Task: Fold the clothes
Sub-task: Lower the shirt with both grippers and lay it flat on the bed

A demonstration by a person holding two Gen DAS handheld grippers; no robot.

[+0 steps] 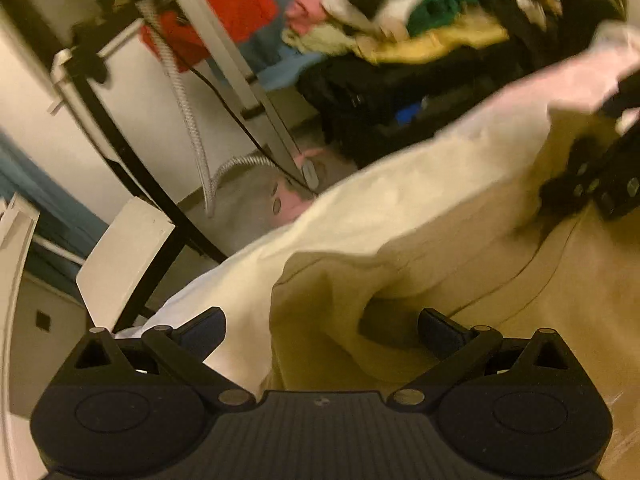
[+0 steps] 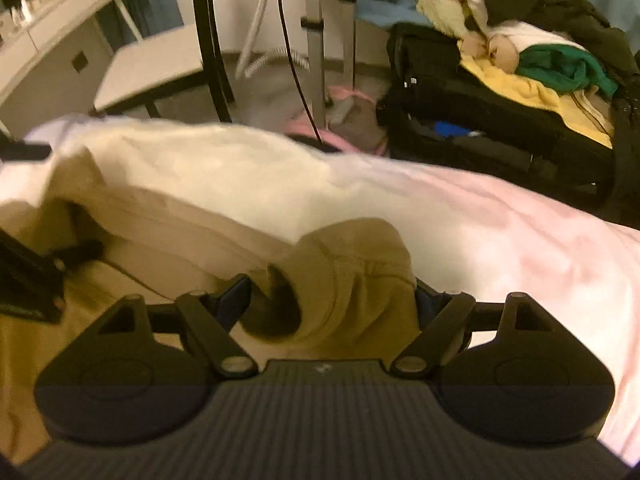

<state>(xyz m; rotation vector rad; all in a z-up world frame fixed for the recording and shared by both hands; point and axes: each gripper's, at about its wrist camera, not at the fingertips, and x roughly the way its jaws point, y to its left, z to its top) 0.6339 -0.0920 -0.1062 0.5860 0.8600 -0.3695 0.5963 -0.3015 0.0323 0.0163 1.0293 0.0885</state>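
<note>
A tan sweatshirt-like garment (image 1: pixel 420 240) lies rumpled on a bed covered by a white sheet (image 1: pixel 240 280). My left gripper (image 1: pixel 324 328) hangs just above the garment's near fold. Its jaws stand wide, with cloth below the gap and nothing pinched. The right gripper's black body (image 1: pixel 600 176) shows over the garment's far side. In the right wrist view my right gripper (image 2: pixel 330 300) is open wide. A bunched tan cuff (image 2: pixel 352 276) sits in the gap between its fingers. The left gripper's black body (image 2: pixel 24 272) is at the left edge.
A pile of mixed clothes (image 2: pixel 520 60) sits on a black suitcase (image 2: pixel 480 128) beyond the bed. A white stool (image 2: pixel 152 64), black stand legs (image 2: pixel 212 40), a grey hose (image 1: pixel 188 120) and a pink slipper (image 2: pixel 344 108) crowd the floor past the bed's edge.
</note>
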